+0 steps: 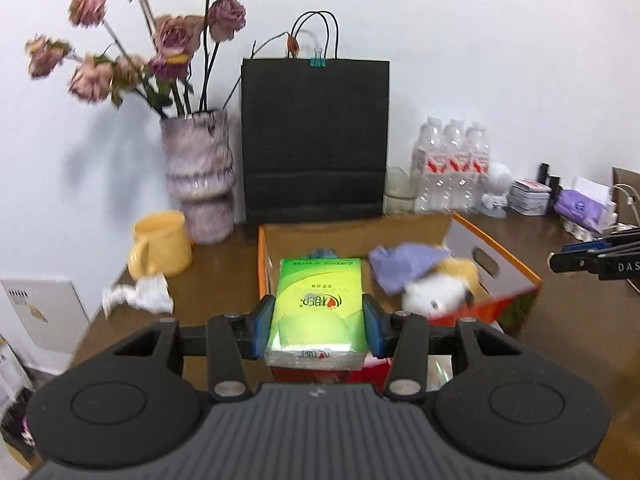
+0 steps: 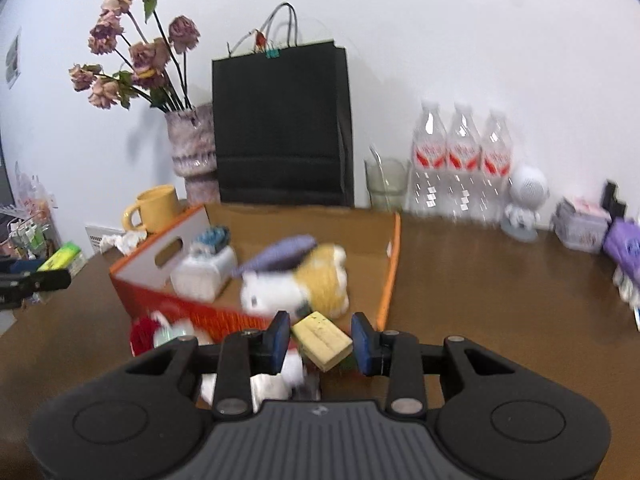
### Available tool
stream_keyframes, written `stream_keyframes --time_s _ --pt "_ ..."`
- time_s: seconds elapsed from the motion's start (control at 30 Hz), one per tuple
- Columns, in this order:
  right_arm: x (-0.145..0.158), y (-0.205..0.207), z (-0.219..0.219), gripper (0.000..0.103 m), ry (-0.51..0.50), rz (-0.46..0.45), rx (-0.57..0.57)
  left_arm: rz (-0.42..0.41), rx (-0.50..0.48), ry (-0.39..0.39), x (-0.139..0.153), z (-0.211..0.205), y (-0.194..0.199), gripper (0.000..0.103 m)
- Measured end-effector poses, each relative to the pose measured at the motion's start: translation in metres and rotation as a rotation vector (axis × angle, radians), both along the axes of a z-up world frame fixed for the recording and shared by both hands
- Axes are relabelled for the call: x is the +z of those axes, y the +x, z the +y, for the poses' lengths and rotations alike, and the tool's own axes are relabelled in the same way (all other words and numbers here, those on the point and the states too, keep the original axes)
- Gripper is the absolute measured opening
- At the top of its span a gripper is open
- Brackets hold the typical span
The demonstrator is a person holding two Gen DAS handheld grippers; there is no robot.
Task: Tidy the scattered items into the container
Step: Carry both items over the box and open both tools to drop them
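L gripper [image 1: 318,326] fingers [image 1: 262,326] clamped on a green tissue pack [image 1: 318,308], one blue pad on each long side, pack held lengthwise and lifted, its far end over the near edge of the orange cardboard box [image 1: 500,264]. R gripper [image 2: 320,342] has a yellow sponge block [image 2: 322,340] between its fingers [image 2: 362,344], block sits skewed; looks gripped, but contact on the R pad is hard to confirm w/ the blur. Sponge is at the near wall of the box [image 2: 394,264], off the worktop [image 2: 500,280]. Box is open-top, white inside w/ cut-out handles, sits mid worktop in front of a black paper bag [image 1: 314,136]. Already inside: purple cloth [image 1: 404,264], white/yellow plush toy [image 2: 304,284], white block w/ a blue thing on top [image 2: 206,268]. Still outside: crumpled white paper [image 1: 138,296] on the worktop near a yellow mug [image 1: 160,244], plus red and white bits [image 2: 160,332] just in front of the box, too blurred to ID. Behind: vase w/ dried roses [image 1: 198,172] L of the bag, three water bottles [image 2: 462,160] and a glass [image 2: 386,184] to the R, small white figurine [image 2: 524,200], a tin [image 2: 582,224], purple pack [image 1: 582,208] at far R. Both views are motion-blurred.
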State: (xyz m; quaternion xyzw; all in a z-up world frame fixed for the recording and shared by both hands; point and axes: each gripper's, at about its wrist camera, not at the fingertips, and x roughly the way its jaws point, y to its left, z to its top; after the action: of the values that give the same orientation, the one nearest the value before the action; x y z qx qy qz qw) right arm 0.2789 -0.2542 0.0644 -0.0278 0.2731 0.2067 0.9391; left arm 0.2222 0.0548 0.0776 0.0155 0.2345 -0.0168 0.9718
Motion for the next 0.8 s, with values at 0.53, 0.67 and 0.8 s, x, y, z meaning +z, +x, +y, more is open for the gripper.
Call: stream_keyframes --time_s 0.53,0.67,0.8 --pt "-0.020 0.123 0.058 0.032 -0.166 0.244 -0.063 0.309 0.062 0.037 -0.038 -0.026 0.141 0.046" --pt "-0.041 0.130 0.066 0.031 -0.195 0.302 -0.074 0.348 0.062 0.056 -0.054 -0.032 0.146 0.046" --pt "-0.044 0.131 0.067 0.020 -0.187 0.325 -0.074 0.355 0.072 0.061 -0.055 -0.033 0.148 0.046"
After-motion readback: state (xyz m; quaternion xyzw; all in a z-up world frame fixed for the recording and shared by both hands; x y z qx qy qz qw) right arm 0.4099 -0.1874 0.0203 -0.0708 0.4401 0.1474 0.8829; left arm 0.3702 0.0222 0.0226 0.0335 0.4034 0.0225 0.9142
